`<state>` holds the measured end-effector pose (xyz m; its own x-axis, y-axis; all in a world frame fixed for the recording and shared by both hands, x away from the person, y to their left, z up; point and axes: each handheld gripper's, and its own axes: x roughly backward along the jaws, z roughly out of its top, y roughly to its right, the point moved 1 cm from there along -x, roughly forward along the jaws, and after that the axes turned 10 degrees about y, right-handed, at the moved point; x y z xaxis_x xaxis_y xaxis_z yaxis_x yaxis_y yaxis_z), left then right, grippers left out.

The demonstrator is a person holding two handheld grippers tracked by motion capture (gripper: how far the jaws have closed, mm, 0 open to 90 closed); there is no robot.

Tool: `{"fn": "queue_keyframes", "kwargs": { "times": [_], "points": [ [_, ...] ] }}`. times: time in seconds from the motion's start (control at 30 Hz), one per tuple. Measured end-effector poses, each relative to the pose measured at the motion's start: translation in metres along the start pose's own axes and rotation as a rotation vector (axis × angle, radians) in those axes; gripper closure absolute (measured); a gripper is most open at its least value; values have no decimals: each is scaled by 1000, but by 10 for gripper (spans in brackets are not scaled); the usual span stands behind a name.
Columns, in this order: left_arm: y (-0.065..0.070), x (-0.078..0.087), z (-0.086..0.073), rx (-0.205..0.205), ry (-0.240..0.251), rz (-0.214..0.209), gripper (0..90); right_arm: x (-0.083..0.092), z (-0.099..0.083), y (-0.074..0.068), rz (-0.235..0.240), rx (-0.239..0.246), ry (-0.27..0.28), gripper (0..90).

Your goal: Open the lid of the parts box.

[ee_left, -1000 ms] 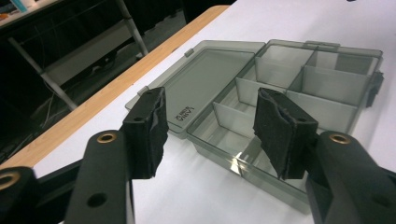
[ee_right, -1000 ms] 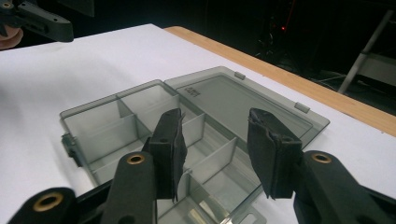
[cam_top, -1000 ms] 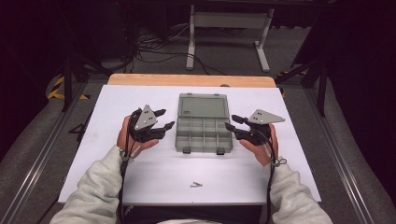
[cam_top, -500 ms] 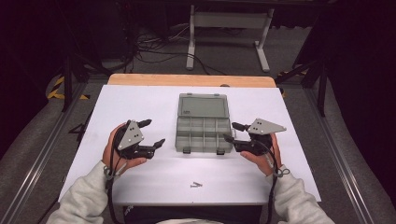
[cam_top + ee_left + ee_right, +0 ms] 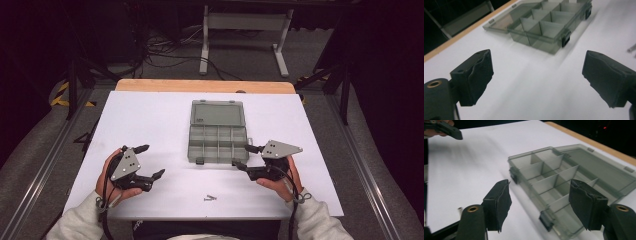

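Observation:
A grey clear compartment box (image 5: 218,132) lies open mid-table, its lid folded flat behind it and its cells bare. My left gripper (image 5: 151,161) rests in a hand at the near left, well left of the box, jaws open on nothing. Its own view has the box (image 5: 544,25) ahead, beyond the wide-apart pads (image 5: 476,75). My right gripper (image 5: 244,157) stands open just off the box's near right corner. In the right gripper view the box (image 5: 564,177) lies close behind the spread jaws, apart from them.
Two small screws (image 5: 210,198) lie on the white tabletop (image 5: 150,115) near the front edge, between the hands. One screw (image 5: 631,47) shows at the right edge of the left gripper view. A wooden strip (image 5: 200,86) borders the far side.
Both hands have drawn back toward the table's near edge. The left gripper has moved farther left, away from the box. Both stay open.

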<state>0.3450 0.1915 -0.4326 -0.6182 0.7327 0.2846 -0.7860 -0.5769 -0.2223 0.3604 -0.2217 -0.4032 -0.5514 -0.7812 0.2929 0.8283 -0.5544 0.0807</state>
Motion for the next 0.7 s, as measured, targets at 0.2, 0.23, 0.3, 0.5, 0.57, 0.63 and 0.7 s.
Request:
{"fn": "queue_keyframes", "kwargs": {
  "times": [0.2,0.23,0.3,0.5,0.57,0.63,0.7],
  "points": [
    [11,11,-20,49,-26,-5,83,-9,-8,-19,99,-31,-50,342],
    [12,14,-21,58,-26,-5,82,-12,-9,-26,117,-3,-74,345],
    [14,18,-24,72,-23,-3,77,-16,-10,-36,152,15,-96,358],
    [9,24,-24,96,-4,29,64,-30,-19,-53,218,40,-166,398],
    [7,25,-24,99,0,36,64,-37,-25,-60,250,53,-192,476],
    [6,25,-25,102,-4,39,64,-40,-27,-63,266,60,-200,549],
    [6,25,-24,98,-4,40,64,-43,-30,-64,285,50,-205,592]
  ]
}}
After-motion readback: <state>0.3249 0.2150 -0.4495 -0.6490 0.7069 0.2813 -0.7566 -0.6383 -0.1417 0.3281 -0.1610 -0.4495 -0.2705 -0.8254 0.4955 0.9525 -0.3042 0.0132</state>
